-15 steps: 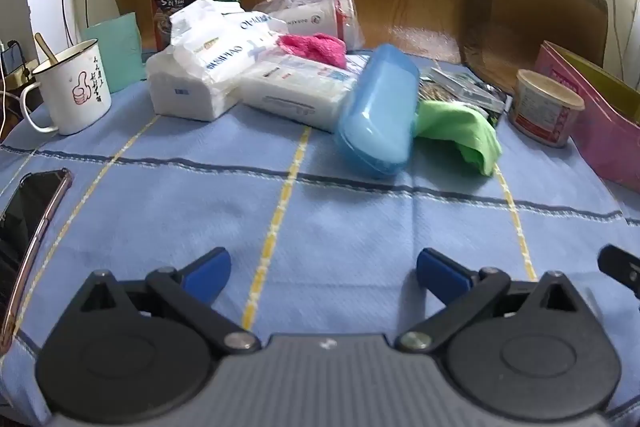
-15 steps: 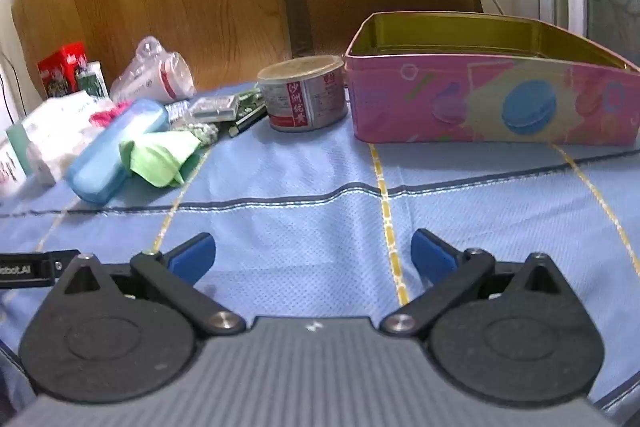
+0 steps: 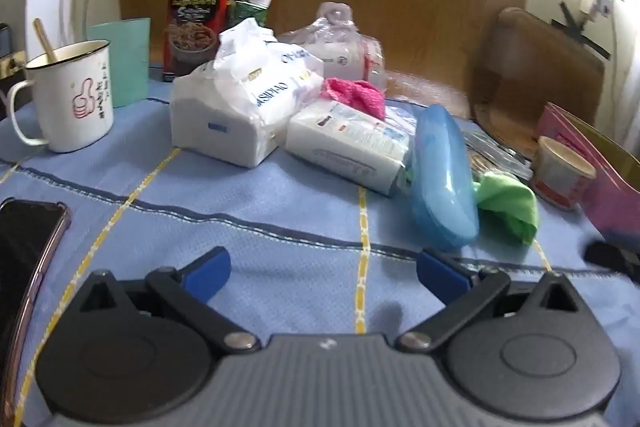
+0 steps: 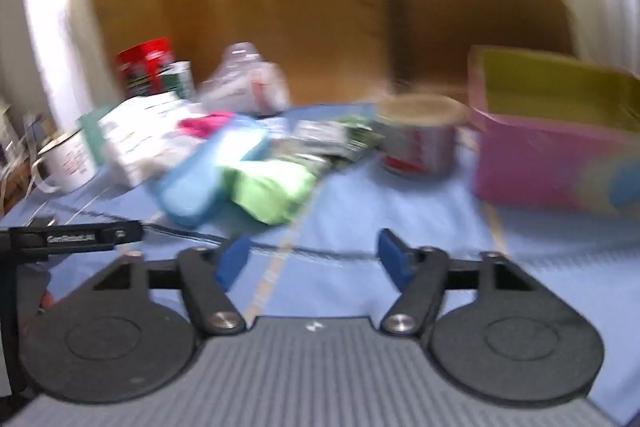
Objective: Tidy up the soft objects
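Note:
A green cloth (image 3: 508,203) lies crumpled against the right side of a blue hard case (image 3: 444,179). A pink cloth (image 3: 356,93) rests on top of two white tissue packs (image 3: 240,99). My left gripper (image 3: 324,271) is open over bare blue tablecloth, short of the pile, with nothing between its fingers. In the blurred right wrist view the green cloth (image 4: 268,187) sits just ahead and left of my right gripper (image 4: 314,255). Its jaws stand apart and hold nothing. The pink tin box (image 4: 552,163), open at the top, stands at the right.
A white mug (image 3: 72,95) with a spoon and a dark phone (image 3: 24,247) are at the left. A red carton (image 3: 200,15) and a clear plastic bag (image 3: 340,39) stand behind the pile. A paper cup (image 3: 560,171) sits beside the pink tin (image 3: 592,163). A brown chair back is beyond the table.
The left gripper has moved closer to the pile. The right gripper has swung left toward the green cloth, blurring its view, and its jaws stand narrower than before.

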